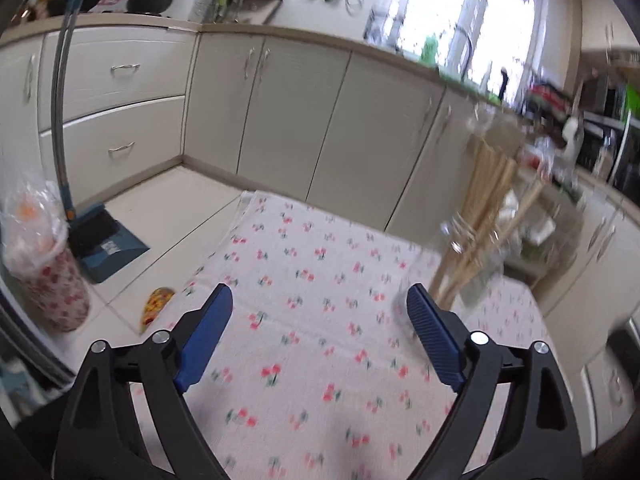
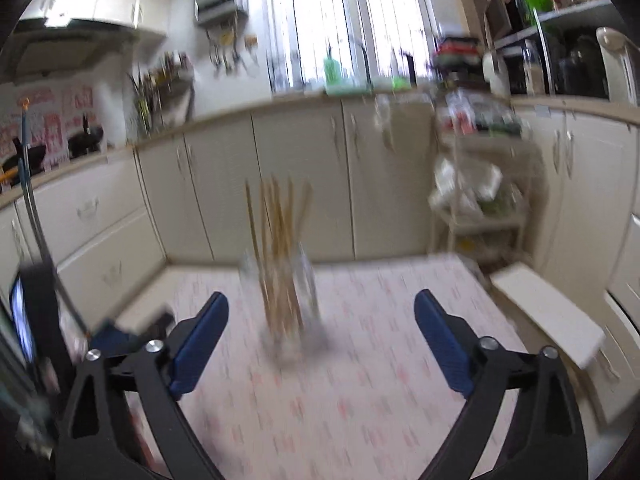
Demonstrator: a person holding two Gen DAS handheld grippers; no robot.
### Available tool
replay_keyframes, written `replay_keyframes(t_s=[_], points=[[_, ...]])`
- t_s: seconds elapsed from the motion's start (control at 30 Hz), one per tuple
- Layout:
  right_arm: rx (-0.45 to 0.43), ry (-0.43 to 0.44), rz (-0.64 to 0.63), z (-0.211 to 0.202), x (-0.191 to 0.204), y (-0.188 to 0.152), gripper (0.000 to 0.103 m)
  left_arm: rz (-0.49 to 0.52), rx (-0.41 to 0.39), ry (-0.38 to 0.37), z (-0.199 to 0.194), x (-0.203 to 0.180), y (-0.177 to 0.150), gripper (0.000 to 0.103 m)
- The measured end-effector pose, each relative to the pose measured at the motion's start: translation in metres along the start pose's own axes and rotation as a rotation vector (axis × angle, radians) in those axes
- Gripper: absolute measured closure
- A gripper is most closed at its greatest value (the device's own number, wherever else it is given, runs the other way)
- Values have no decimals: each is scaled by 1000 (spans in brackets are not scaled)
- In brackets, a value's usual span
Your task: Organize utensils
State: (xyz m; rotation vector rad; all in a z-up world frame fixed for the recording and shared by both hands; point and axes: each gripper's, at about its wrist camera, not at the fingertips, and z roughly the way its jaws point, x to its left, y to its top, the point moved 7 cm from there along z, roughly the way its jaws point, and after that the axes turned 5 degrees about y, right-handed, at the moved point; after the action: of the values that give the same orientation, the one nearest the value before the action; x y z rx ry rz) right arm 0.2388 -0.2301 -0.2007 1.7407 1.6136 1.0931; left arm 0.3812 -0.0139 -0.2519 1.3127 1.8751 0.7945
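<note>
A clear glass jar (image 2: 294,304) stands upright on the flowered tablecloth (image 2: 360,380), with several wooden chopsticks (image 2: 278,232) sticking up out of it. In the right wrist view the jar is ahead of my right gripper (image 2: 321,304), beyond its blue fingertips and slightly left of centre; the jaws are open with nothing between them. In the left wrist view the same jar (image 1: 468,264) with the chopsticks (image 1: 486,200) stands at the right, just past the right fingertip. My left gripper (image 1: 319,300) is open over the tablecloth (image 1: 304,320) and holds nothing. Both views are blurred.
Cream kitchen cabinets (image 1: 320,120) run behind the table. A dustpan and broom (image 1: 108,248) and a flowered bin (image 1: 52,280) stand on the floor at the left. A shelf cart (image 2: 480,208) with packets stands at the right, and a white board (image 2: 548,312) lies beside the table.
</note>
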Motion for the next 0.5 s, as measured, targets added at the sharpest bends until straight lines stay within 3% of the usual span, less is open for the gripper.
replay_keyframes(t_s=[0.13,0.5], points=[[93,-9,61,-24,-14,-26,11,84,2,37,-44,-5,2,16],[79,16,73,-94,1,-25,7,173,-2,56,-142,-4,-1,12]])
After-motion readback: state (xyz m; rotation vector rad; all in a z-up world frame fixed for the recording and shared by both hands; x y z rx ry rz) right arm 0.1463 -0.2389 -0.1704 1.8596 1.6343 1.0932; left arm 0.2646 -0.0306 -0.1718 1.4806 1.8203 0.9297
